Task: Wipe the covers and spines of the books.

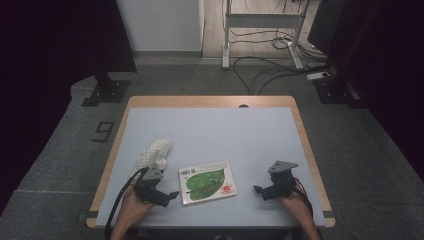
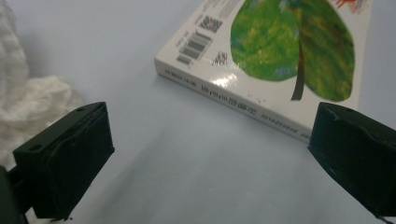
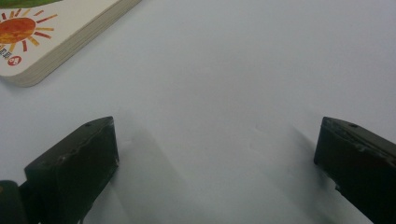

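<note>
A white board book (image 1: 207, 182) with a big green leaf and a red sun on its cover lies flat near the table's front middle. Its spine edge with barcodes (image 2: 224, 98) faces my left gripper (image 1: 167, 196), which rests just left of the book, open, with nothing between its jaws. The left gripper view has that gripper (image 2: 210, 158) low over the bare tabletop. My right gripper (image 1: 261, 191) sits to the right of the book, open and empty; its own view (image 3: 217, 158) catches the book's sun corner (image 3: 28, 42) at the upper left.
A crumpled white cloth (image 1: 154, 154) lies behind my left gripper and fills the left edge of its view (image 2: 28, 102). The table (image 1: 210, 130) is pale blue with a wooden rim. Cables and stands are on the floor beyond.
</note>
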The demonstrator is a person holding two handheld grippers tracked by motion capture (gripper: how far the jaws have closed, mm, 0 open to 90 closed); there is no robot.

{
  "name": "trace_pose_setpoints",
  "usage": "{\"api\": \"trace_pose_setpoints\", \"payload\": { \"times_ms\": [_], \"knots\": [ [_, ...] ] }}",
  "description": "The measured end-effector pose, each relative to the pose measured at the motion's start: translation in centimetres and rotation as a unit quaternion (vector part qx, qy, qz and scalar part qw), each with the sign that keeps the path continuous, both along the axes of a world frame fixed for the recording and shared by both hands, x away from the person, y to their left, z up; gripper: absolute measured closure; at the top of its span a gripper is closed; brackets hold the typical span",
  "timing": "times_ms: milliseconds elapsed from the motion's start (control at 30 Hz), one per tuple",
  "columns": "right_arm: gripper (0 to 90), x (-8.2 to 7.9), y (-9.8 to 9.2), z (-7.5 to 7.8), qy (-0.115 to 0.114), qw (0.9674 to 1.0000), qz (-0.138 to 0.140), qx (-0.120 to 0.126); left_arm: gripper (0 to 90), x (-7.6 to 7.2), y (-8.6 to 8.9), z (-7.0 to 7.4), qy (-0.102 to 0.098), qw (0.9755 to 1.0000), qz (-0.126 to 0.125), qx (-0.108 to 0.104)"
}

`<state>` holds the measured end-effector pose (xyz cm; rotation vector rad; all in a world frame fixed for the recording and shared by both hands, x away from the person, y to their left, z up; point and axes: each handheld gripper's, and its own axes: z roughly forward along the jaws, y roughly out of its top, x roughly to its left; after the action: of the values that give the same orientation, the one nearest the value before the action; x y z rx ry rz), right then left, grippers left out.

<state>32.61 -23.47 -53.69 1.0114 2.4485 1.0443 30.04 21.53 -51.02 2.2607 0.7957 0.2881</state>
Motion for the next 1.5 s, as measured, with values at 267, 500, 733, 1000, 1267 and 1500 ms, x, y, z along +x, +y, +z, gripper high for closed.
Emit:
{"api": "trace_pose_setpoints", "payload": {
  "times_ms": [267, 500, 733, 1000, 1267, 1500],
  "knots": [
    [1.5, -0.1, 0.0, 0.1, -0.001, 1.0000, 0.000, 0.000, 0.0, -0.5, -0.6, -1.2, 0.002, 0.9994, -0.007, 0.034],
    [2.5, -0.3, 0.7, 0.6, 0.003, 0.9998, 0.007, 0.017, 0.0, -0.4, -1.0, -1.7, 0.004, 0.9994, -0.014, 0.030],
    [1.6, 0.4, 2.6, 1.2, 0.004, 0.9989, 0.040, 0.022, 0.0, -0.5, -1.7, -1.8, 0.004, 0.9991, -0.030, 0.029],
    [1.6, 1.7, 4.7, 1.5, 0.014, 0.9973, 0.068, 0.023, 0.0, -0.4, -3.1, -1.8, 0.005, 0.9980, -0.057, 0.028],
    [1.5, 3.2, 6.6, 1.6, 0.024, 0.9959, 0.084, 0.024, 0.0, -0.2, -4.6, -1.8, 0.005, 0.9961, -0.083, 0.027],
    [1.6, 4.6, 8.3, 1.4, 0.036, 0.9940, 0.097, 0.035, 0.0, -0.2, -5.1, -1.8, 0.006, 0.9959, -0.086, 0.029]
  ]
}}
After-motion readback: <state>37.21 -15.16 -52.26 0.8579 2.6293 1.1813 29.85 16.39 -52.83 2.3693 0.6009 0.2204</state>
